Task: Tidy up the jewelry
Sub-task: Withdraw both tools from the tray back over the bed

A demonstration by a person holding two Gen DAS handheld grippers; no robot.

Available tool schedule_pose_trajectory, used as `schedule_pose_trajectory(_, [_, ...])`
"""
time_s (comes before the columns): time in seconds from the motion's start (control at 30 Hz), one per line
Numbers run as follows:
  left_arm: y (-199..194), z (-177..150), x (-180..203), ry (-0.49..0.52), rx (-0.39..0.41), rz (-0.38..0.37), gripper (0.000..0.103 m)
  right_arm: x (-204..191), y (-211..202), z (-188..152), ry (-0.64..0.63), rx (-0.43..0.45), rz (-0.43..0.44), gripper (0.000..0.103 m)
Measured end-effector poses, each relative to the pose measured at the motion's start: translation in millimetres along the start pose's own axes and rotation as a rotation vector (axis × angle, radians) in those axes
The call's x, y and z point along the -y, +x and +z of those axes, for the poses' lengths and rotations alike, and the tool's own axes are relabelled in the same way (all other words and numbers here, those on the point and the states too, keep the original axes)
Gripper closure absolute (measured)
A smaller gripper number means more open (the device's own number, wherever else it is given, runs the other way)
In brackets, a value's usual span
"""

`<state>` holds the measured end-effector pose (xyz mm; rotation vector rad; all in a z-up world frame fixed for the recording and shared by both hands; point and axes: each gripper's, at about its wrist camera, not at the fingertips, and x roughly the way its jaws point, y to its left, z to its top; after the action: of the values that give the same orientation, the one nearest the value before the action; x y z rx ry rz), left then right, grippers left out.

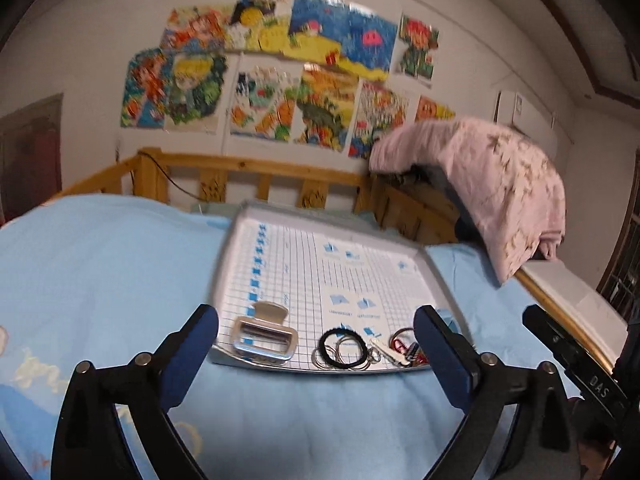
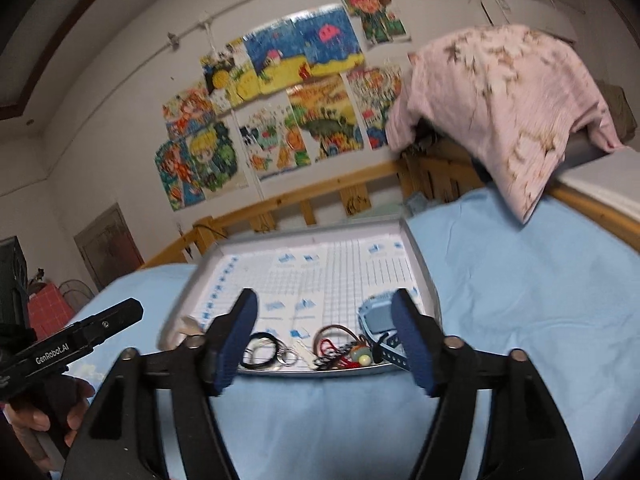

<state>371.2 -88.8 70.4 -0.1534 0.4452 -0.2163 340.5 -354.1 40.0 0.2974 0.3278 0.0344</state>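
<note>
A white tray with a grid print (image 1: 280, 224) (image 2: 416, 248) lies on the blue bedsheet. Along its near edge lie a silver hair claw clip (image 1: 264, 338), a black hair tie (image 1: 340, 346) (image 2: 262, 344) over metal rings (image 1: 322, 358) (image 2: 288, 357), a white clip (image 1: 390, 351), red and beaded bracelets (image 2: 340, 350), and a blue watch (image 2: 376, 316). My left gripper (image 1: 316, 354) is open and empty, just in front of the tray. My right gripper (image 2: 326, 338) is open and empty, its fingers either side of the bracelets.
The blue sheet (image 1: 100, 272) covers the bed. A wooden rail (image 1: 248, 172) runs behind the tray. A pink blanket (image 1: 500, 184) (image 2: 512, 108) hangs over the rail at right. Colourful drawings (image 1: 280, 68) hang on the wall.
</note>
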Motion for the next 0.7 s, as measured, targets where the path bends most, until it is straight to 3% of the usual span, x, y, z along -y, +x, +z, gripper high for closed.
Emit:
schedule_pose_trajectory(0.23, [-67, -3, -5, 0.009, 0.106, 0.007, 0.000, -33, -70, 10, -0.076, 0.098, 0.034, 0.015])
schedule_pose_trajectory(0.47, [-134, -25, -9, 0.033, 0.166, 0.036, 0.000, -54, -138, -13, -0.100, 0.168, 0.051, 0.003])
schedule_pose_trajectory(0.7, [-182, -60, -15, 0.061, 0.181, 0.073, 0.000, -62, -184, -44, -0.114, 0.201, 0.051, 0.002])
